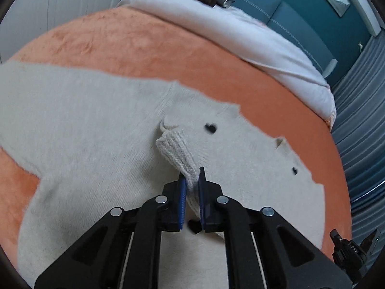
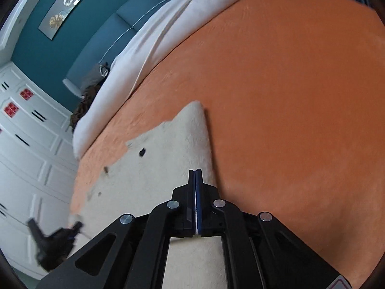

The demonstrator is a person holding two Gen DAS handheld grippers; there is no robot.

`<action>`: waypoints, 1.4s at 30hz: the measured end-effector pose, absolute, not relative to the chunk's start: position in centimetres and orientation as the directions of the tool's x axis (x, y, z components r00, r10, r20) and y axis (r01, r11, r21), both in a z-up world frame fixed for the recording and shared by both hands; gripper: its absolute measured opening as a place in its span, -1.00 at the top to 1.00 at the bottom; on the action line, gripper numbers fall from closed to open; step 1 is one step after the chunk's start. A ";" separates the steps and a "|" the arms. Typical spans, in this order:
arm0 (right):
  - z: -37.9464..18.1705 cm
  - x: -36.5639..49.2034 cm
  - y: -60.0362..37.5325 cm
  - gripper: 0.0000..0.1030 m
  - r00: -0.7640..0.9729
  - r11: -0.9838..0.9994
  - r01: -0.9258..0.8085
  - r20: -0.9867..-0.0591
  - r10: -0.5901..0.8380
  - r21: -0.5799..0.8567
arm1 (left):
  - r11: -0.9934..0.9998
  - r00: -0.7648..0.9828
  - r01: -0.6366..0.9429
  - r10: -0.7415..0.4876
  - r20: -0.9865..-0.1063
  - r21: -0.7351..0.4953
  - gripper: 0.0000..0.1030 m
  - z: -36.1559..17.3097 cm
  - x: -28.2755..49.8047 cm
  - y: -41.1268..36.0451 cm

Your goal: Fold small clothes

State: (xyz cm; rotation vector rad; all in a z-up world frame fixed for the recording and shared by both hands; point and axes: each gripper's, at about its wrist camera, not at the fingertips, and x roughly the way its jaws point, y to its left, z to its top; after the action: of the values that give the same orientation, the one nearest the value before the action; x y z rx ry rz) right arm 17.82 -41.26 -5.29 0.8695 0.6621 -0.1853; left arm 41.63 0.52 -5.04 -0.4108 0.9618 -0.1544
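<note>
Cream knitted garment (image 1: 96,125) lies spread flat on the orange plush bed cover (image 1: 149,48), filling most of the near part of the left wrist view. Small dark buttons or holes run along its far right edge; which of the two, cannot tell. A ribbed knit cuff (image 1: 174,149) is raised off the flat fabric near the garment's middle.

Left claw (image 1: 192,175): blue-padded fingers (image 1: 183,192) brought together on the ribbed cuff — the knit is pinched between the pads and bulges out beyond the tips. The cuff rises from the claw toward the far side, its free end curled over.

Right claw (image 2: 195,172): fingers pressed together, only a thin pale line showing between the pads. It sits over the garment's right portion, near the straight edge that borders the orange cover. Whether a fabric layer is caught between the pads, cannot tell. In the right wrist view a pointed corner of the garment (image 2: 195,110) lies just beyond the tips, flat on the cover.

Each claw shows at the margin of the other's view — dark, blurred, at the lower corner.

Surroundings: a white rumpled duvet (image 1: 252,41) lies along the far side of the orange cover. Behind it, a teal padded headboard (image 1: 312,16). White panelled wardrobe doors (image 2: 31,149) stand at the left of the right wrist view.
</note>
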 end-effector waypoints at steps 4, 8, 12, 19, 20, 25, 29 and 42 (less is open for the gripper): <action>-5.3 15.6 -37.8 0.13 0.786 0.681 0.342 -0.594 0.171 0.648 | 0.901 0.568 -0.071 -0.317 -0.760 -0.428 0.82 -7.6 40.6 1.6; -8.7 17.1 -35.7 0.14 0.706 0.686 0.358 -0.664 0.245 0.634 | 0.914 0.570 -0.061 -0.297 -0.766 -0.400 0.82 -6.9 41.1 0.9; -6.6 19.0 -37.7 0.85 0.789 0.658 0.356 -0.591 0.169 0.663 | 0.905 0.629 -0.006 -0.328 -0.705 -0.426 0.83 -4.1 41.3 0.9; -9.6 19.9 -39.5 0.93 0.711 0.711 0.453 -0.699 0.077 0.538 | 0.941 0.546 0.040 -0.302 -0.781 -0.335 0.83 -7.4 42.6 -1.3; -10.1 19.6 -39.6 0.93 0.736 0.704 0.432 -0.672 0.086 0.563 | 0.936 0.559 0.033 -0.307 -0.771 -0.349 0.83 -8.1 42.0 -1.1; -6.7 18.8 -39.0 0.83 0.714 0.731 0.450 -0.698 0.049 0.513 | 0.919 0.583 0.038 -0.338 -0.738 -0.391 0.79 -8.1 40.9 -0.4; -4.6 16.2 -37.9 0.60 0.700 0.722 0.554 -0.702 -0.132 0.416 | 0.918 0.605 0.045 -0.339 -0.720 -0.394 0.77 -8.3 40.6 -0.4; -4.6 19.8 -29.7 0.58 0.676 0.903 0.375 -0.729 -0.113 0.208 | 0.793 0.683 -0.042 -0.421 -0.597 -0.607 -0.07 -6.4 37.9 8.0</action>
State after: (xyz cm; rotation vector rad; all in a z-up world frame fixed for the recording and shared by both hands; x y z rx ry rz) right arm 19.79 -29.71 -4.61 0.3579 0.7850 -0.2810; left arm 37.89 7.99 -6.38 -0.6334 0.8013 -0.2287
